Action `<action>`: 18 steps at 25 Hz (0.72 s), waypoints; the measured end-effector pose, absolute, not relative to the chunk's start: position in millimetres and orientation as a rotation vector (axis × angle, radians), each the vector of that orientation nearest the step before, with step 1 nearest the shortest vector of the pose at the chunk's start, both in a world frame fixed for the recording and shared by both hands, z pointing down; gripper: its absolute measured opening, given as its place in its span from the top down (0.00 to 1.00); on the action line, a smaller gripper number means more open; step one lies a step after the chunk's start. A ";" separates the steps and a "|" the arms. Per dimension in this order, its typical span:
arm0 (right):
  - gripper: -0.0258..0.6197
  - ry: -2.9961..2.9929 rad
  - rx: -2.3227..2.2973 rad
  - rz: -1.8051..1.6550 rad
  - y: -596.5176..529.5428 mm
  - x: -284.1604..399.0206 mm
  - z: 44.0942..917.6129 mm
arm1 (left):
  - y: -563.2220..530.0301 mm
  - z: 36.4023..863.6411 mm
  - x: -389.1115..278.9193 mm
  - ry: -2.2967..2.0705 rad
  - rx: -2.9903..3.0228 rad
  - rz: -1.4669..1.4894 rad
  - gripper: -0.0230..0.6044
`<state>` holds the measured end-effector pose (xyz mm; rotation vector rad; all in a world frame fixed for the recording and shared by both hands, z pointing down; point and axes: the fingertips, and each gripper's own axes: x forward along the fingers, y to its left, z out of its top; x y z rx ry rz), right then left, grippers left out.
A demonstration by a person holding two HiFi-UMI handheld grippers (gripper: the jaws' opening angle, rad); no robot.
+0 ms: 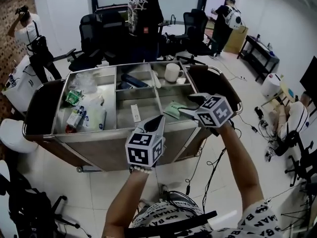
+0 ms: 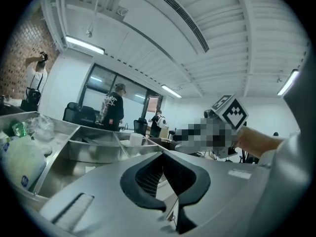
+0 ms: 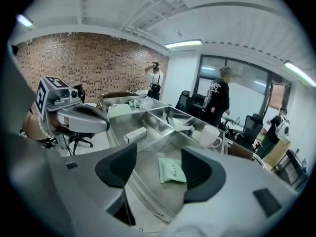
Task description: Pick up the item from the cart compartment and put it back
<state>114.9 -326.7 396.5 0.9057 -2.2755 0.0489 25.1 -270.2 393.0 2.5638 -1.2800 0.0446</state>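
Green packet [image 1: 173,109] lies flat on the steel floor of the cart's [image 1: 99,135] front right compartment, right of centre in the head view, touching neither gripper. The right gripper [image 1: 192,104] hangs over that compartment at centre right, tilted downward, its 2 jaws spread wide with nothing clamped. In the right gripper view the packet [image 3: 173,171] shows through the gap between the black pads [image 3: 116,164], on the floor beyond them and nearer the right-hand pad. The left gripper [image 1: 157,123] sits at lower centre of the head view, over the cart's near wall, with its jaws brought together and nothing in them; in the left gripper view its pads [image 2: 190,177] meet with no object between. A small white box [image 1: 135,113] lies in the middle front compartment, just beyond the left gripper's tip. A white mug [image 1: 172,72] stands upright in the back right compartment. A white pouch [image 1: 94,115] rests in the long left compartment.
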 end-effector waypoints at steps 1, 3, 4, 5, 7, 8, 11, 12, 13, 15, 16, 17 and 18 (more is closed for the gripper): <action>0.46 -2.256 0.881 0.067 -336.7 113.4 402.7 | -278.3 391.3 24.6 -1.294 2.563 0.061 0.96; 0.45 -2.218 0.819 0.108 -353.1 109.0 419.9 | -293.4 387.8 22.3 -1.327 2.559 0.096 0.96; 0.45 -2.200 0.791 0.128 -360.3 107.3 429.3 | -300.0 386.0 21.4 -1.341 2.557 0.109 0.96; 0.45 -2.178 0.771 0.147 -367.5 107.1 438.4 | -306.2 384.5 21.0 -1.350 2.553 0.118 0.96; 0.45 -2.131 0.742 0.179 -380.3 108.2 455.8 | -317.8 383.7 20.7 -1.361 2.546 0.129 0.96; 0.45 -2.110 0.725 0.189 -385.7 107.7 463.5 | -323.3 384.4 20.2 -1.364 2.543 0.134 0.96; 0.45 -2.021 0.648 0.200 -395.5 107.0 484.9 | -336.9 387.2 17.9 -1.369 2.533 0.151 0.96; 0.45 -1.982 0.617 0.202 -397.2 108.7 491.4 | -341.1 387.3 17.3 -1.369 2.530 0.156 0.96; 0.45 -1.945 0.585 0.207 -398.9 110.4 497.1 | -345.4 386.9 16.5 -1.369 2.524 0.161 0.96; 0.45 -1.888 0.523 0.235 -401.1 112.1 507.6 | -353.0 386.2 14.2 -1.371 2.508 0.173 0.96; 0.45 -1.864 0.497 0.254 -401.5 112.9 513.2 | -355.9 386.3 13.8 -1.370 2.499 0.180 0.96; 0.45 -1.839 0.475 0.271 -401.9 114.2 519.0 | -358.6 386.6 14.1 -1.367 2.492 0.188 0.96; 0.45 -1.812 0.454 0.283 -402.3 115.6 524.7 | -361.3 387.2 14.8 -1.364 2.486 0.198 0.96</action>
